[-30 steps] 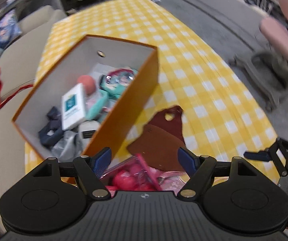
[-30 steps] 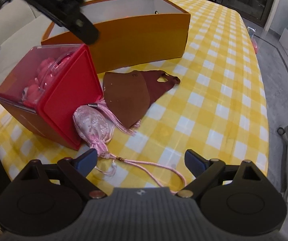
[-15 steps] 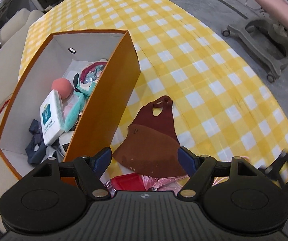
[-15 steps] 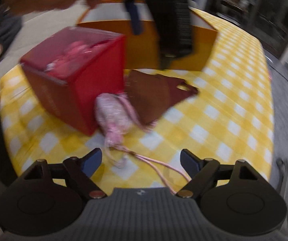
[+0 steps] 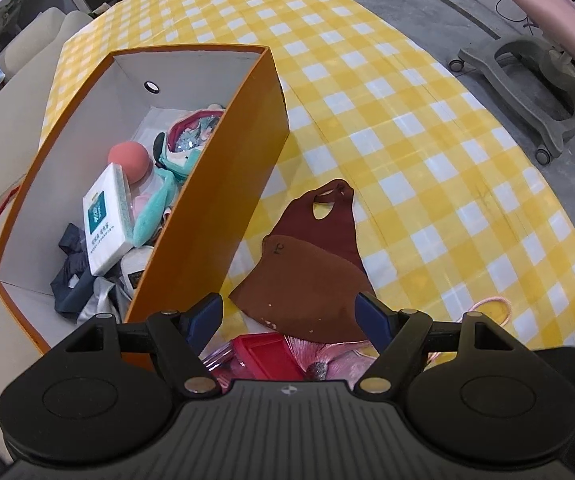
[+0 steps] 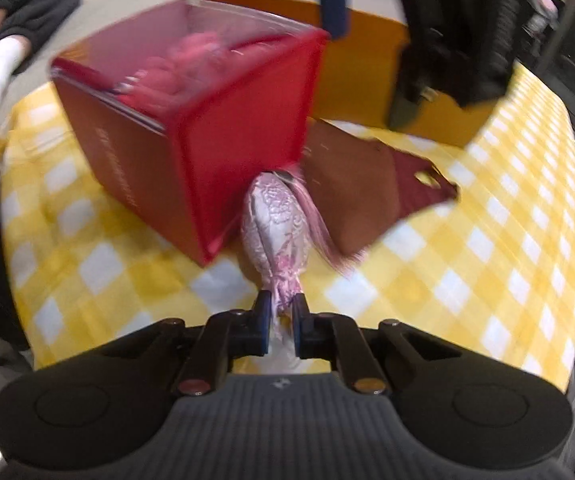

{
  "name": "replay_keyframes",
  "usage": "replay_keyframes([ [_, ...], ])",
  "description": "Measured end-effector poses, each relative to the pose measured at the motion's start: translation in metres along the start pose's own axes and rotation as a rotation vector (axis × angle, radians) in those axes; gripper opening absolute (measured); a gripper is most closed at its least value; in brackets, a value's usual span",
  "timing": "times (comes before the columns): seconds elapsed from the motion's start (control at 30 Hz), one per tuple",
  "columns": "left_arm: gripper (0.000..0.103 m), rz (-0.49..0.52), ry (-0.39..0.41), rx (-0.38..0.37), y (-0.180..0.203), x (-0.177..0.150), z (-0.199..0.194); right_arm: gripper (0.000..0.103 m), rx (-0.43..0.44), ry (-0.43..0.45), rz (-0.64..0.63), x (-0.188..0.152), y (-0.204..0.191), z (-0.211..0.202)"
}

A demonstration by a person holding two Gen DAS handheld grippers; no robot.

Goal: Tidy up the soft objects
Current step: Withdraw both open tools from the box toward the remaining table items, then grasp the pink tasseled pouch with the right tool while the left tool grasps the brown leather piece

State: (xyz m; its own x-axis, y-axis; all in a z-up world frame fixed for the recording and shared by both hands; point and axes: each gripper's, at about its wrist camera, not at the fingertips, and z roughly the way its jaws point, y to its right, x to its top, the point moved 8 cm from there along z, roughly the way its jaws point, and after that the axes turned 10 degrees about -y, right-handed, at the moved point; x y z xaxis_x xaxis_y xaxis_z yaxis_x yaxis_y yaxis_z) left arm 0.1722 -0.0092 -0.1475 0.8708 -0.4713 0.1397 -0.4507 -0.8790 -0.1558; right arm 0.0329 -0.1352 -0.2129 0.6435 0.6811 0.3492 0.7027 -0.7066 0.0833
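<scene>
My right gripper (image 6: pixel 279 312) was closing, pads pinching the pink brocade pouch's (image 6: pixel 277 220) gathered neck, pouch at 12 o'clock against the red box (image 6: pixel 207 128). My left gripper (image 5: pixel 289 314) gaped empty above 2 brown masks (image 5: pixel 307 280).

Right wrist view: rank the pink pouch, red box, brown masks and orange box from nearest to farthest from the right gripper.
1. Pink pouch: its gathered end sits between the closing fingers of the right gripper.
2. Red box: just beyond, to the left.
3. Brown masks: beyond, to the right; close to the red box's rank.
4. Orange box: farthest, at the back.
</scene>
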Motion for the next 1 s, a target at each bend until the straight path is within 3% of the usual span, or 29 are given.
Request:
replay_keyframes([
  [0.13,0.088,-0.013,-0.014,-0.001,0.011,0.003,0.008,0.007,-0.039,-0.01,0.104,-0.016,0.035,-0.012],
  [0.33,0.088,-0.006,-0.061,0.041,0.039,0.011,0.031,0.006,-0.154,-0.062,0.28,-0.074,0.102,-0.022],
  [0.53,0.088,-0.037,-0.103,0.037,0.059,0.013,0.057,0.006,-0.065,-0.06,0.493,-0.119,0.131,-0.025],
  [0.73,0.088,-0.089,-0.127,0.113,0.057,0.02,0.078,0.009,-0.063,-0.043,0.507,-0.124,0.134,-0.025],
  [0.8,0.088,-0.129,-0.125,0.118,0.053,0.021,0.082,0.023,-0.069,-0.027,0.516,-0.122,0.138,-0.026],
  [0.83,0.089,-0.145,-0.126,0.114,0.051,0.021,0.084,0.042,-0.073,-0.022,0.523,-0.121,0.14,-0.026],
  [0.87,0.091,-0.161,-0.119,0.107,0.049,0.021,0.085,0.05,-0.079,-0.007,0.531,-0.119,0.141,-0.028],
  [1.0,0.093,-0.162,-0.115,0.081,0.05,0.023,0.087,0.052,-0.041,0.038,0.51,-0.109,0.138,-0.034],
])
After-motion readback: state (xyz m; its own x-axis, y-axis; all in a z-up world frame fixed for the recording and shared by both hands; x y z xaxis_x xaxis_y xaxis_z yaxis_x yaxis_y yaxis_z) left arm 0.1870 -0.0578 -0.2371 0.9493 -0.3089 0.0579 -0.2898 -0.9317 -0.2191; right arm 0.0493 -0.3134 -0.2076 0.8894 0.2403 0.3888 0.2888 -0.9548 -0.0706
